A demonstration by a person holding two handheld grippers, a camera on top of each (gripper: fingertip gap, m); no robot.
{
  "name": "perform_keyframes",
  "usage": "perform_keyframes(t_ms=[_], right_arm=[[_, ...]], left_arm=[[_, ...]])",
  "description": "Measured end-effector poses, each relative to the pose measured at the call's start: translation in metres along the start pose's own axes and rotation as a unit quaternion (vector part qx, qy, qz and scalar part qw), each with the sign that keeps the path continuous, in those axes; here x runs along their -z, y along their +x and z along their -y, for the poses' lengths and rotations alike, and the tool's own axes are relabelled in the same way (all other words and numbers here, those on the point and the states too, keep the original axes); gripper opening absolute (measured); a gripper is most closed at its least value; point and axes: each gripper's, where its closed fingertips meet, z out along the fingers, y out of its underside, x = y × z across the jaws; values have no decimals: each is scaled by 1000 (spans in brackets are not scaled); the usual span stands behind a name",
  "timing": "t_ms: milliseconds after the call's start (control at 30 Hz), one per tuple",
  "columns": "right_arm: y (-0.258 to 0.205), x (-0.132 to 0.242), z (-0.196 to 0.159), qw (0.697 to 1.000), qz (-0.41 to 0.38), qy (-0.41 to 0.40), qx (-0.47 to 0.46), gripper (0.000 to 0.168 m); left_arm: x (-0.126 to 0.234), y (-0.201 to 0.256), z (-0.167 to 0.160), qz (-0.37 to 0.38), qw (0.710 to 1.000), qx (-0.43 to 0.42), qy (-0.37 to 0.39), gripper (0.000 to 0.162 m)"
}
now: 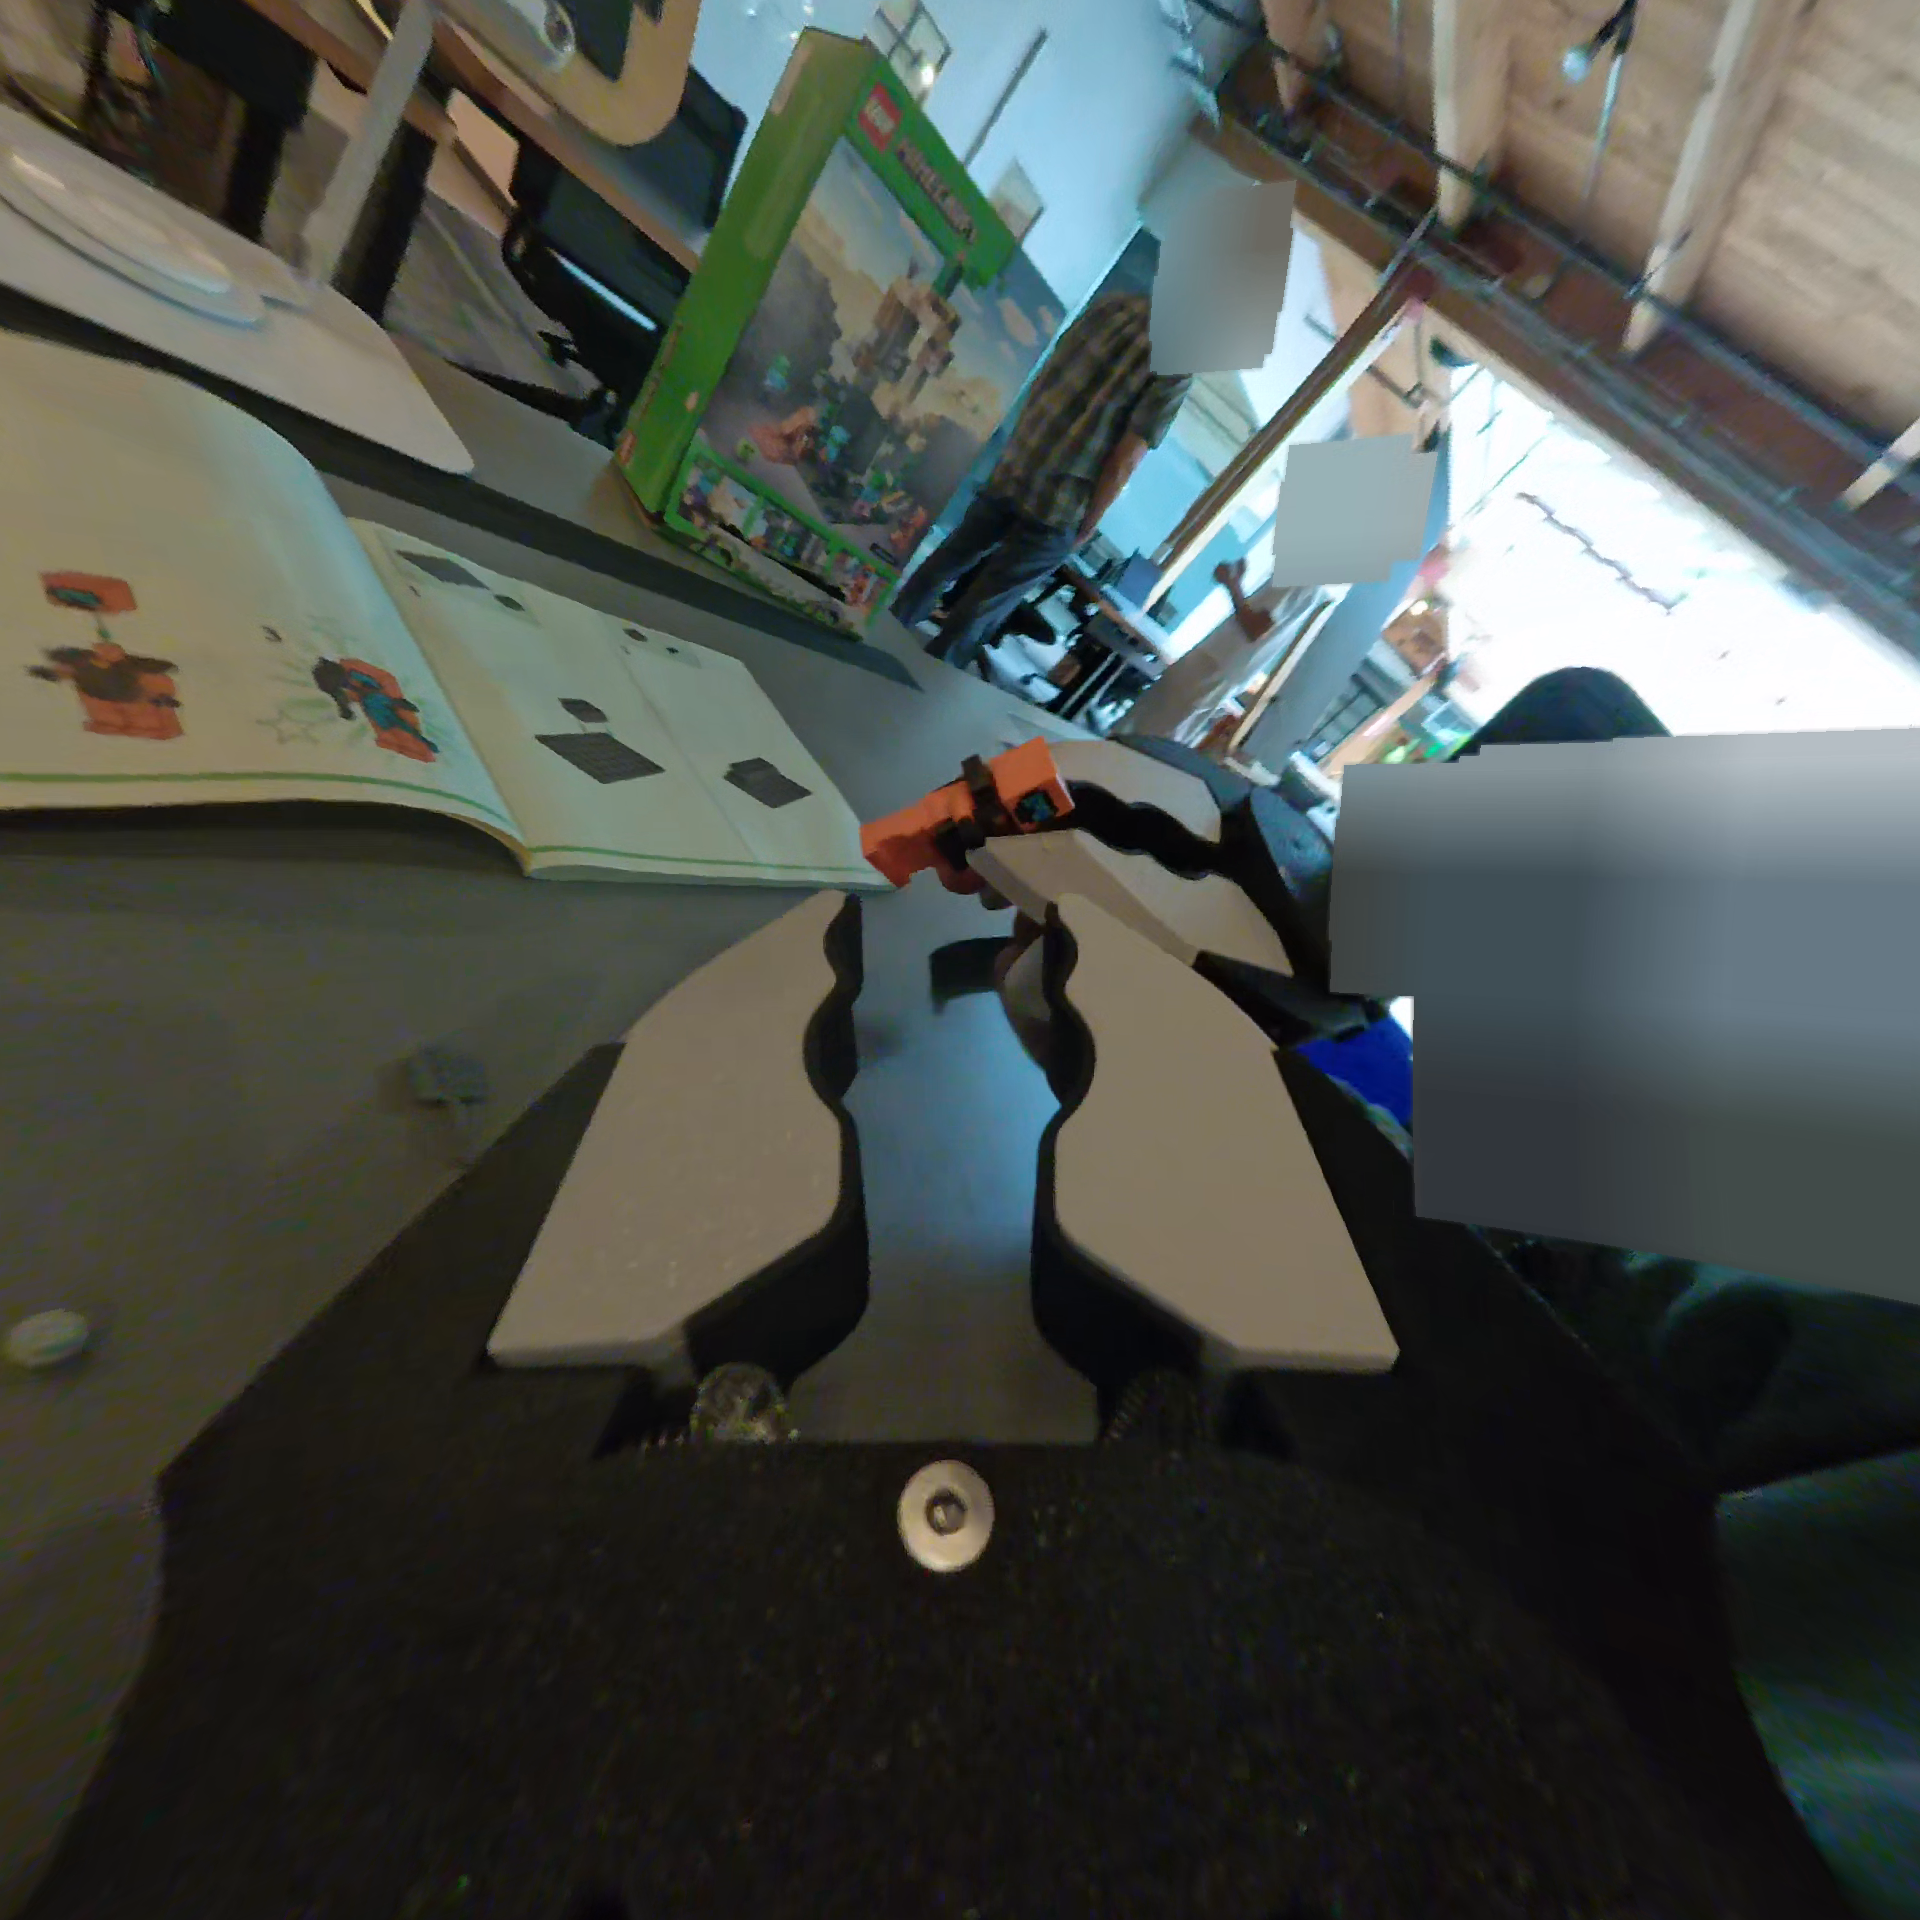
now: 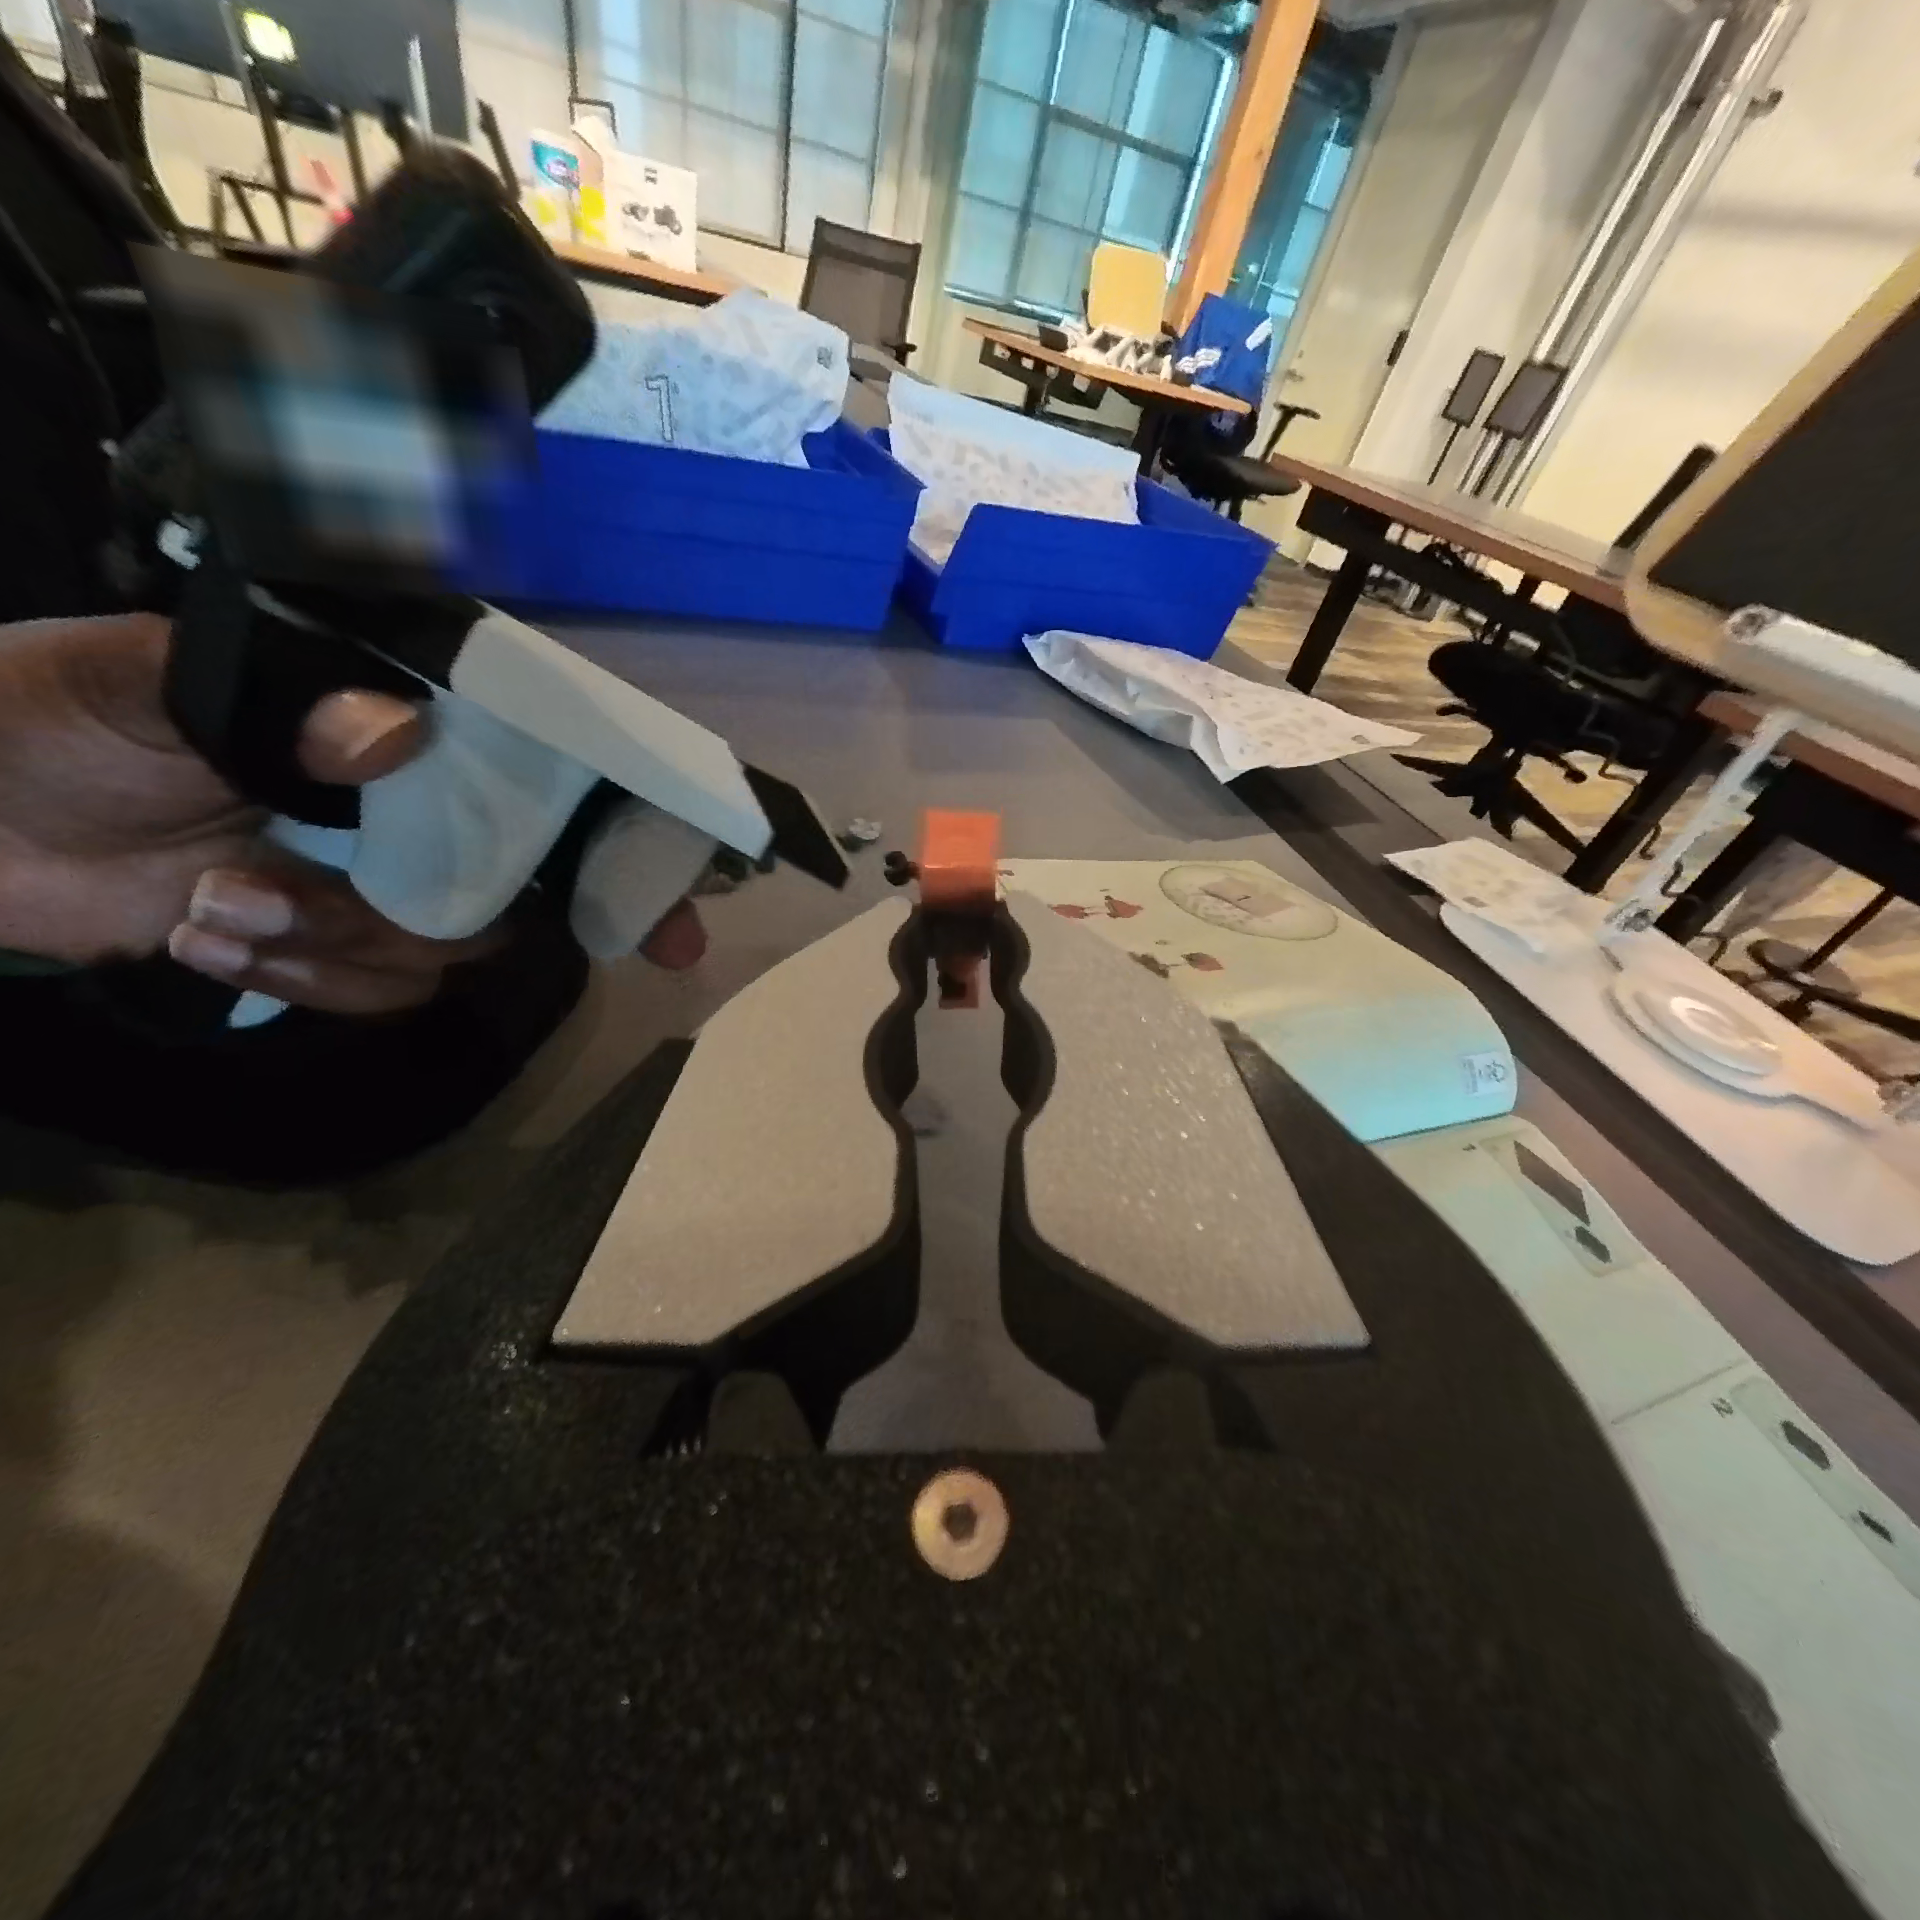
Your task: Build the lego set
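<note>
The right hand-held gripper (image 2: 954, 940) clamps a small orange lego figure (image 2: 960, 868) above the desk (image 2: 935, 707); the left hand-held gripper (image 1: 951, 971), jaws apart, should approach slowly and squarely.

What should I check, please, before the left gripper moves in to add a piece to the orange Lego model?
1. Right gripper grip on the orange model: ok, jaws shut on its lower part.
2. Model clear of the table: ok, held above it in the left wrist view.
3. Left gripper carrying a piece: not ok, jaws open and empty.
4. Loose pieces to pick: ok, a small grey piece and a round one lie on the table.
5. Instruction booklet: ok, open beside the work.
6. Which piece the step needs: cannot tell.
</note>
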Motion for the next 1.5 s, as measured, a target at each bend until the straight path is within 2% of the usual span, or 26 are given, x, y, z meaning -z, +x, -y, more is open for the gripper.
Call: perform_keyframes(t_ms=[167,300,367,400,433,600,900,1200,1500], right_arm=[[0,-2,-7,1000,5,-19,-18,11],[2,-4,-14,998,8,-43,-39,11],[4,-4,-19,997,6,-59,-47,11],[5,-4,-22,997,3,-67,-49,11],[7,-4,-23,996,0,-72,-49,11],[10,0,-29,995,-10,-89,-46,11],[12,3,-36,992,-10,-105,-64,11],[17,9,-35,991,-12,-104,-79,11],[20,12,-35,991,-15,-102,-87,11]], left_arm=[[4,-8,4,42,997,-67,-14,26],[6,-25,0,108,976,-176,-67,25],[6,-37,-2,134,964,-210,-96,17],[6,-44,-2,146,958,-220,-113,7],[6,-52,-2,158,952,-226,-133,5],[2,-92,-8,196,935,-182,-231,0],[-27,-120,-26,253,877,-202,-354,0],[-55,-136,-35,286,847,-205,-399,0],[-62,-147,-35,307,840,-200,-401,0]])
